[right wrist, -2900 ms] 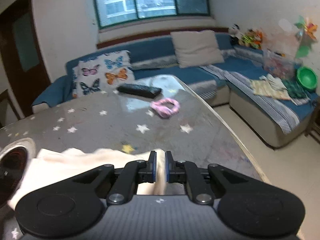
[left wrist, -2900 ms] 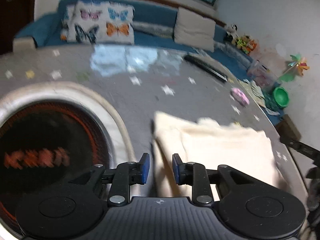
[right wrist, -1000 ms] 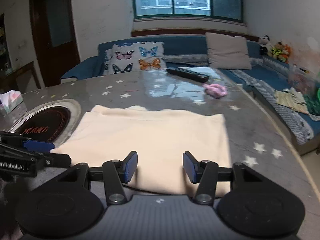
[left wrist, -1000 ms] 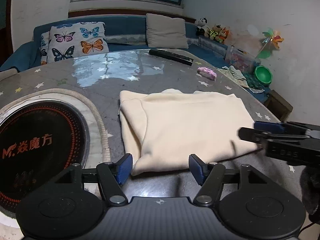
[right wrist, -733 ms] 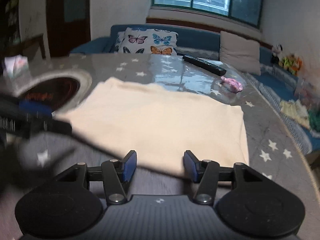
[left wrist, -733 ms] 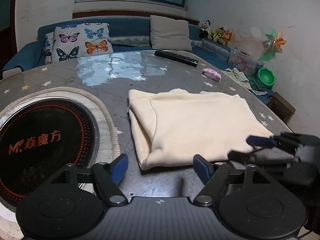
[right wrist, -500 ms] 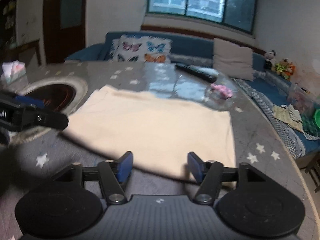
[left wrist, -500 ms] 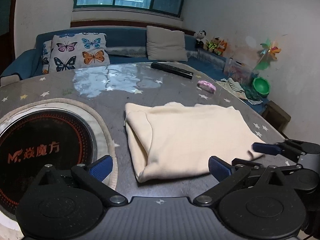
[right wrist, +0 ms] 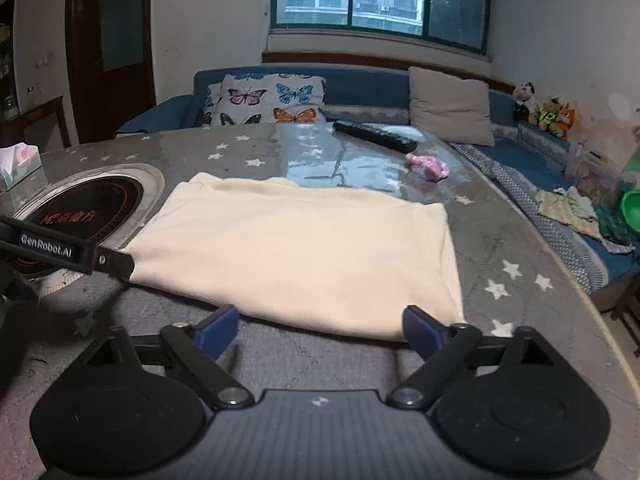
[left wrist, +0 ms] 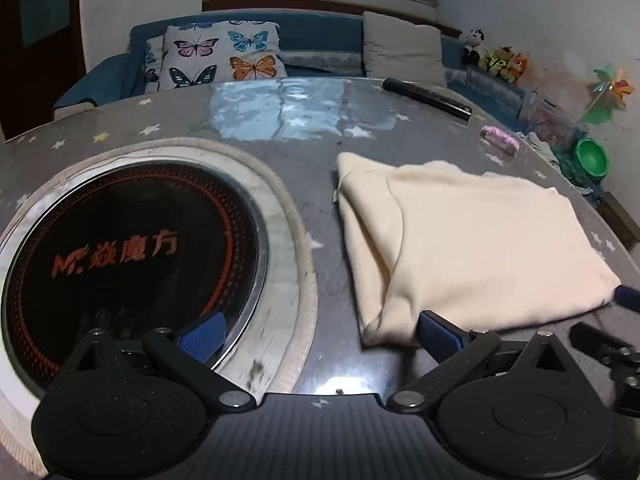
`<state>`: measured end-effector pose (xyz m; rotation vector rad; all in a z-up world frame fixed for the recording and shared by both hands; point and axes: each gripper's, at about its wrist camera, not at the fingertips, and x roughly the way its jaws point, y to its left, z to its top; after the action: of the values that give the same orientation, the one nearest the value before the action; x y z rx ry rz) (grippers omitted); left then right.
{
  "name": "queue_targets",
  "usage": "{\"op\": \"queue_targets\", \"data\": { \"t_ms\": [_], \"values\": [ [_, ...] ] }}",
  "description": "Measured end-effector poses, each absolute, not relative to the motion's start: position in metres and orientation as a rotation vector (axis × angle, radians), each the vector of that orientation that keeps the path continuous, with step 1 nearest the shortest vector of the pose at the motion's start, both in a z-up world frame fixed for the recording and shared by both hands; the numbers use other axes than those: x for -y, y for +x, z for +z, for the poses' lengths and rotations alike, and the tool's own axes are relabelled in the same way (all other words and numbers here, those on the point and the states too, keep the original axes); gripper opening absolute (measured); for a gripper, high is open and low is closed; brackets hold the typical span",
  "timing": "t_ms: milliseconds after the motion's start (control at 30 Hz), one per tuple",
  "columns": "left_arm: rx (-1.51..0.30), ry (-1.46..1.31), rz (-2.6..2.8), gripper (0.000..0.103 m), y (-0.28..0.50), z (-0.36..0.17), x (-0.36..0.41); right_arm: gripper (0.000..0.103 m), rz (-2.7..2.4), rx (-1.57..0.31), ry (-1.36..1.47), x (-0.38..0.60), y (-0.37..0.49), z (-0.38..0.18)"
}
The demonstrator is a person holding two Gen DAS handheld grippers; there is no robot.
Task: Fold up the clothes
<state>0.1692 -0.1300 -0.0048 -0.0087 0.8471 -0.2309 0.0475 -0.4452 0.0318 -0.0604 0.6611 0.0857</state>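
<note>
A cream garment (left wrist: 472, 240) lies folded into a flat rectangle on the grey star-patterned table (left wrist: 280, 148). My left gripper (left wrist: 320, 334) stands wide open at the garment's near left corner, the right finger over the near edge and no pad pressing. In the right wrist view the garment (right wrist: 304, 248) lies just beyond my right gripper (right wrist: 320, 332), whose jaws are opening with only the cloth's near edge between them. A finger of the left gripper (right wrist: 60, 248) reaches the cloth's left corner. A finger of the right gripper (left wrist: 600, 342) shows at the cloth's right corner.
A round black hob (left wrist: 120, 248) is set into the table left of the garment. A black remote (right wrist: 374, 136) and a pink item (right wrist: 428, 166) lie at the far side. A tissue box (right wrist: 18, 164) stands far left. The table edge curves close on the right, with a blue sofa (right wrist: 520, 160) beyond.
Both pairs of jaws have spread much wider than a second ago. The left gripper has shifted left toward the garment's near left corner. The garment lies still.
</note>
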Motion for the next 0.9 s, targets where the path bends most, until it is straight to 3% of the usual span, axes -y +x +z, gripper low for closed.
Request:
{"op": "queue_targets", "data": {
  "t_ms": [67, 900],
  "values": [
    [-0.851, -0.010, -0.226, 0.103, 0.165, -0.005, 0.128, 0.103, 0.078, -0.644, -0.062, 0.444, 0.040, 0.036],
    [-0.786, -0.018, -0.283, 0.103, 0.094, 0.018, 0.119, 0.103, -0.019, -0.721, 0.027, 0.428, 0.005, 0.020]
  ]
}}
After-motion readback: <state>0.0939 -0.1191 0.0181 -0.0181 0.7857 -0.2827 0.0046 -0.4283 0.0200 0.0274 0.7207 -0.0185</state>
